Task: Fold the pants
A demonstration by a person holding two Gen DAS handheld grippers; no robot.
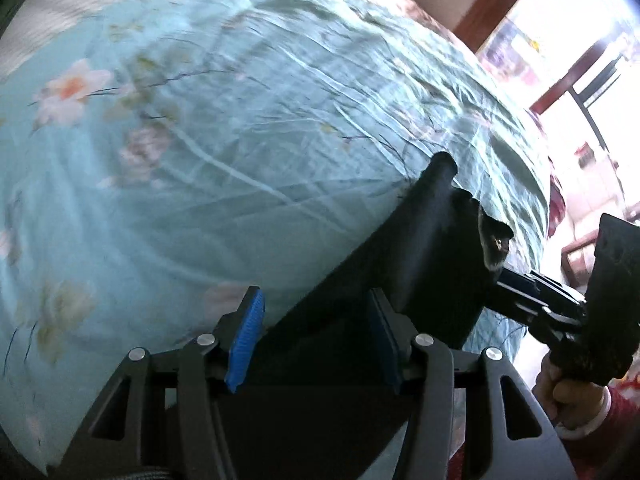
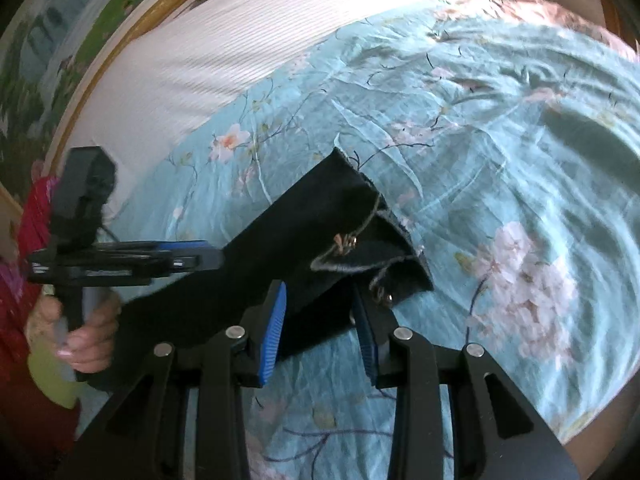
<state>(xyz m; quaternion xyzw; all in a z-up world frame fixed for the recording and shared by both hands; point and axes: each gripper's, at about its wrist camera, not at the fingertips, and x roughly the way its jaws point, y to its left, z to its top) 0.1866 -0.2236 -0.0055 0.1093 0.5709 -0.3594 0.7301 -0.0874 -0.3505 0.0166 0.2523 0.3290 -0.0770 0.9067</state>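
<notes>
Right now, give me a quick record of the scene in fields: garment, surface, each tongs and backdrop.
garment: black fabric pants, lifted, drawstring dangling
surface: teal floral bedsheet, wrinkled
left tongs: pants between the pads, closure unclear
right tongs: pants between the pads, closure unclear
backdrop: white ribbed headboard

Wide stretches of the floral bedspread (image 2: 500, 128) lie bare beyond and to the right of the black pants (image 2: 280, 248), open for passage. The pants span the gap between the two tongs, blocking the middle. The left tongs (image 2: 216, 258) crowd the left side, with the white headboard (image 2: 208, 56) walling off the far edge
</notes>
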